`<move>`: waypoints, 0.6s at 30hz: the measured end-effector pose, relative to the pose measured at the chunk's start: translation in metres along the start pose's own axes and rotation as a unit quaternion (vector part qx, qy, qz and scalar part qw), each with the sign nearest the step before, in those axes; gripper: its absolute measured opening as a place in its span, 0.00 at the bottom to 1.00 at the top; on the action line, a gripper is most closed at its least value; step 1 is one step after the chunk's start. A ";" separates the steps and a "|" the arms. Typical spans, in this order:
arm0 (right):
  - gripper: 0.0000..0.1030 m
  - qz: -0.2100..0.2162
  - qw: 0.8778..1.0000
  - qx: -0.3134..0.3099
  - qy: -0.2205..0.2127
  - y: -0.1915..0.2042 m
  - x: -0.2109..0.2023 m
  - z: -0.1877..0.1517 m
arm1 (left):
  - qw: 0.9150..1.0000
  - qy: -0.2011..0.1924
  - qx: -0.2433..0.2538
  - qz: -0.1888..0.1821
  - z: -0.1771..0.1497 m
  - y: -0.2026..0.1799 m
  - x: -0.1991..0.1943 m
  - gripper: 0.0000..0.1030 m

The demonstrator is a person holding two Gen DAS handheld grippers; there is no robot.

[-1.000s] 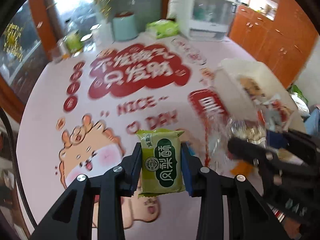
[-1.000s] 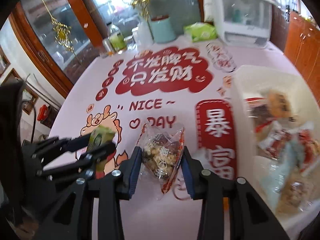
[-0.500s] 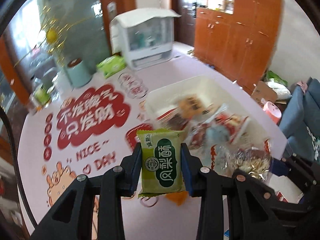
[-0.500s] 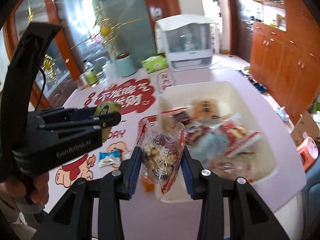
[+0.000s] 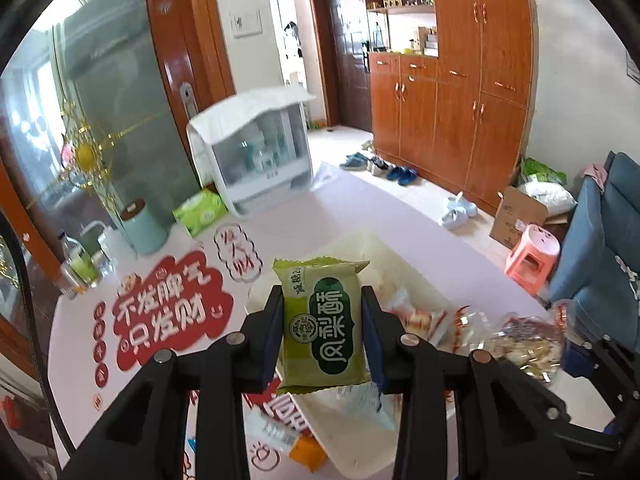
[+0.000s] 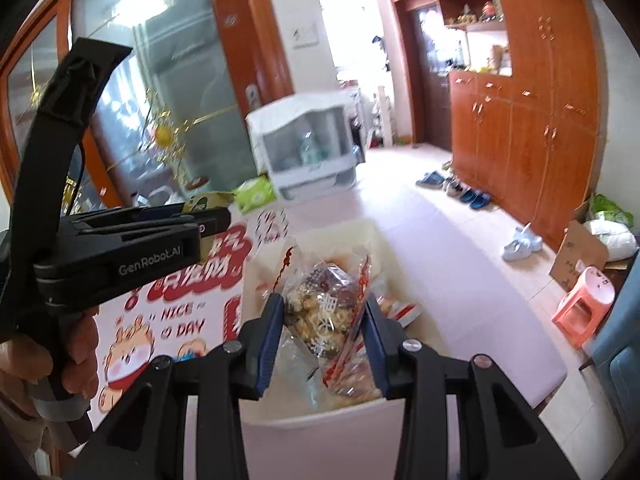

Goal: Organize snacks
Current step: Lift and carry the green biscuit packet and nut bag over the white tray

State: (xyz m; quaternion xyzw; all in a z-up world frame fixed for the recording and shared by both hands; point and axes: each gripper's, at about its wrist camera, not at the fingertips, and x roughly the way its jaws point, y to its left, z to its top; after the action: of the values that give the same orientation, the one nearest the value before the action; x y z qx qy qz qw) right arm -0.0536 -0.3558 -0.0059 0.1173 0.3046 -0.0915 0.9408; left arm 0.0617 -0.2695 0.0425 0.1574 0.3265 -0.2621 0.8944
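Both tools have travelled from over the printed tabletop (image 5: 80, 344) to above the white bin (image 6: 320, 420) within 1 second, and both views have tilted upward to take in the room beyond.

Left tool (image 5: 322, 332): pressed onto a green pineapple-cake packet (image 5: 322, 324), held upright between the blue pads, above the near-left part of the bin. In the right wrist view this tool (image 6: 208, 220) stands to the left of the bin, with the packet's edge just showing at its tip.

Right tool (image 6: 324, 332): pinching a clear bag of mixed nut snacks (image 6: 326, 312), directly over the bin interior. In the left wrist view this bag (image 5: 524, 344) hangs at the right, over the bin's far side.

Bin contents: several red-and-white wrapped snacks (image 5: 416, 318) already lie inside. At least 2 small packets, 1 of them orange (image 5: 306, 454), remain on the tabletop beside the bin's near-left corner.

Assessment: transport is judged complete for both items; each appears positioned for release. Lowering before opening would reduce the chance of the green packet, nearest the rim, falling outside. Task judged partly done, given the packets outstanding.
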 end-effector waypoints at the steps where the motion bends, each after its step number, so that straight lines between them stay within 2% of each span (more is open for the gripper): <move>1: 0.38 -0.006 1.000 0.001 -0.007 -0.002 -0.002 0.005 | 1.000 -0.003 0.001 0.006 0.006 -0.003 0.000 0.34; 10: 0.38 -0.044 0.996 0.012 -0.083 -0.026 -0.014 0.052 | 0.999 -0.004 0.006 0.037 0.045 -0.013 0.012 0.34; 18: 0.38 -0.056 0.992 0.020 -0.110 -0.039 -0.011 0.077 | 0.999 -0.003 0.003 0.050 0.063 -0.013 0.028 0.34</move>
State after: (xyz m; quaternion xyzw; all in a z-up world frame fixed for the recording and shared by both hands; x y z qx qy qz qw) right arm -0.0300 -0.4135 0.0549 0.1081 0.2039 -0.1629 0.9593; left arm 0.1046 -0.3190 0.0691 0.1751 0.3145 -0.2182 0.9071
